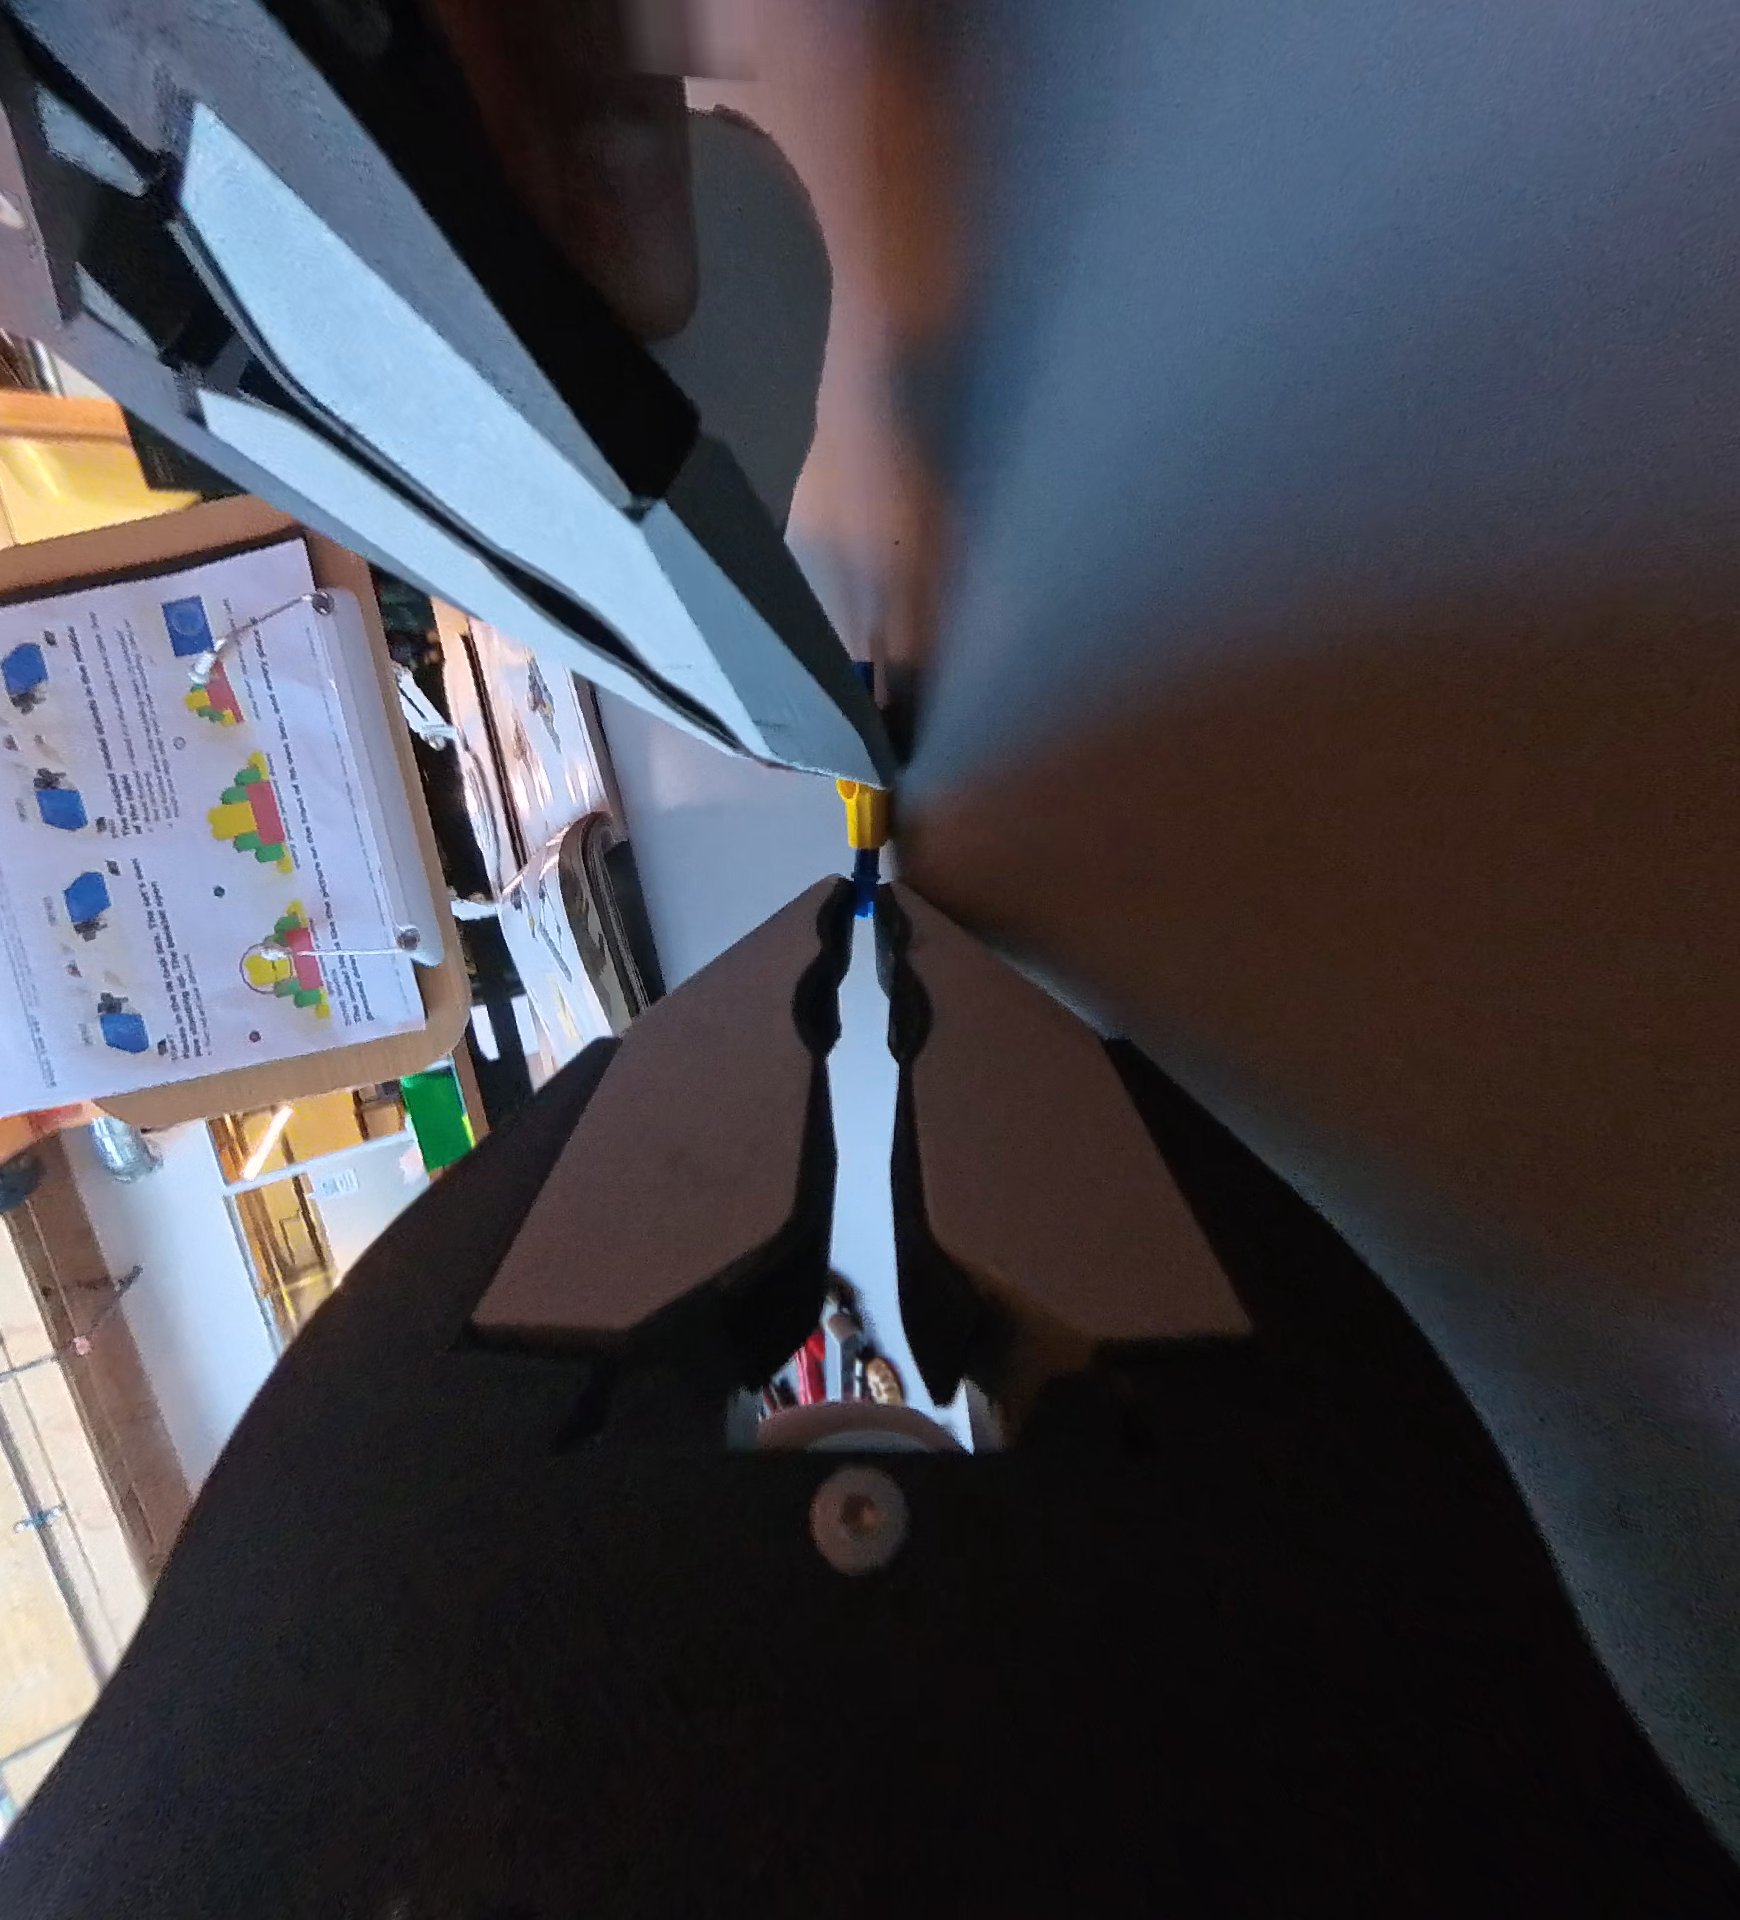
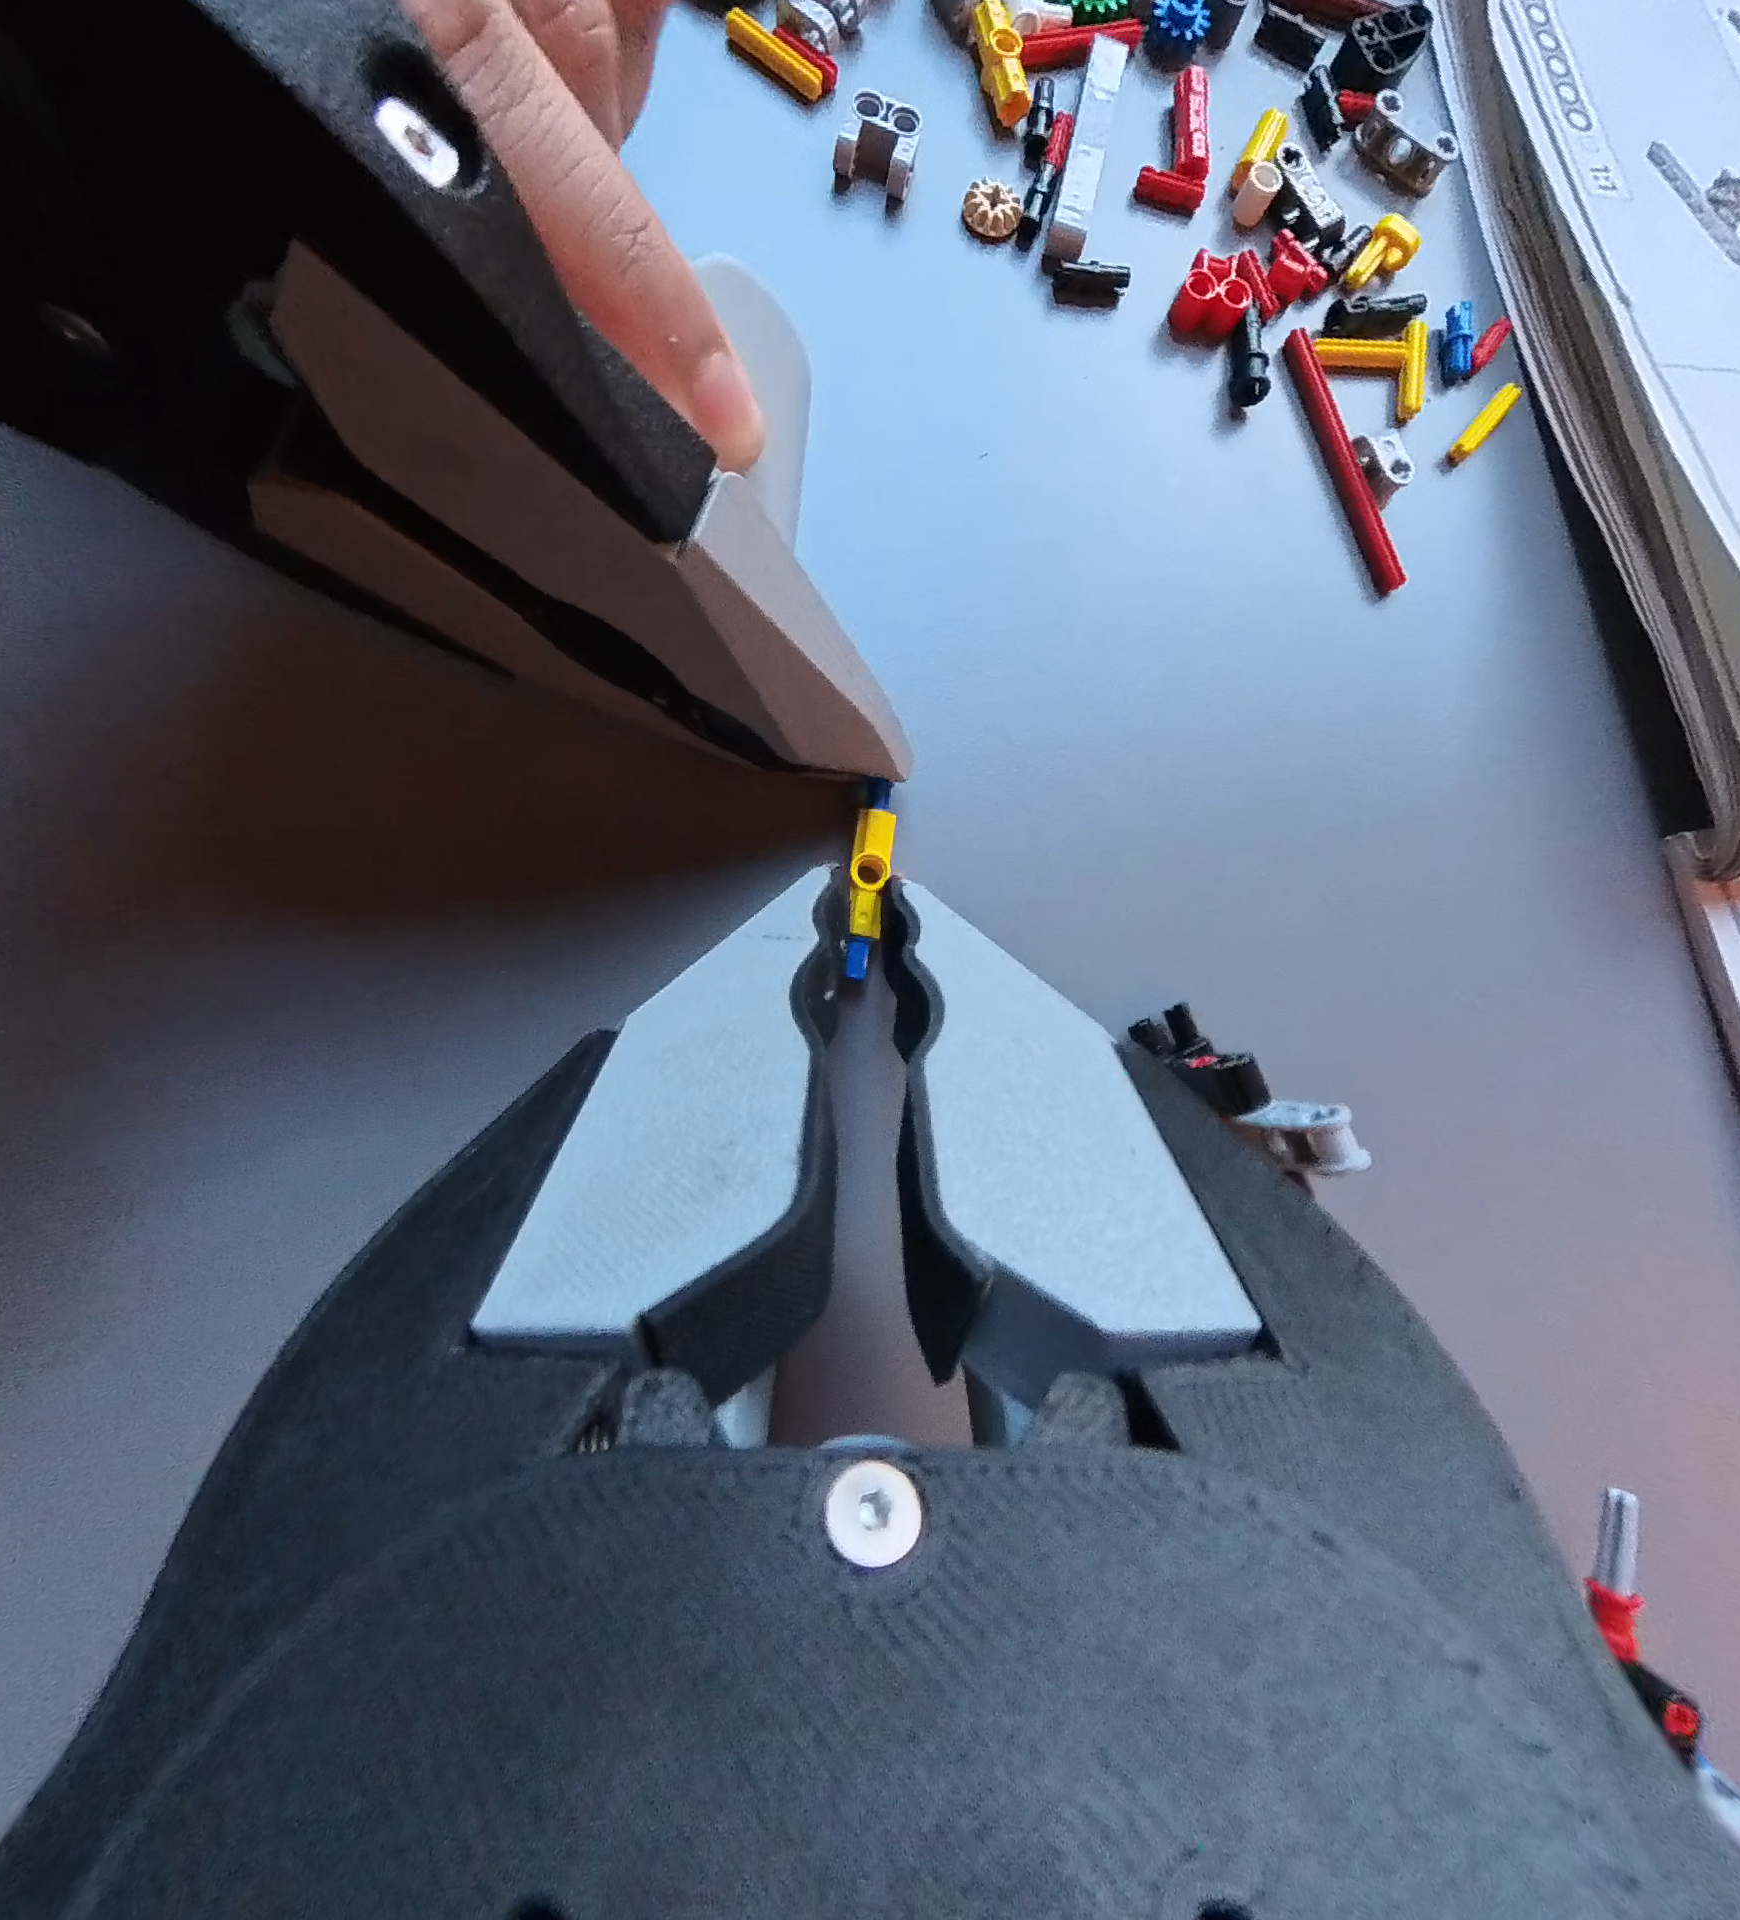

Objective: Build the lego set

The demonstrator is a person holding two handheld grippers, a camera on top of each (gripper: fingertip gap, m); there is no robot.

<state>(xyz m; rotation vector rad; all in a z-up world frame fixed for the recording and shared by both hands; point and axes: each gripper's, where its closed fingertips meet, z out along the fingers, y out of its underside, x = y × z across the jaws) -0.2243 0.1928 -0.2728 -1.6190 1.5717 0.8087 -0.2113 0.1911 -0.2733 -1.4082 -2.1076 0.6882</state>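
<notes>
Item: 1 small yellow connector (image 2: 871,868) with a blue pin (image 2: 855,958) through it, held in the air above the grey table (image 2: 1209,727), long axis in line with both sets of tongs.

Right gripper (image 2: 866,883): nearly closed, pads clamping the yellow connector's lower half; the blue pin's tail pokes back between the fingers.

Left gripper (image 1: 864,896): closed on the blue pin's opposite end, tip to tip with the right one, approaching from the far side.

Surroundings: loose bricks (image 2: 1261,208) scattered well apart; booklet (image 2: 1676,416) at the table edge.

Two black handheld grippers (image 2: 871,883) with grey fingers.
Each textured black body carries one silver screw (image 2: 873,1513); wavy black pads (image 2: 916,987) line the tapered fingers.
</notes>
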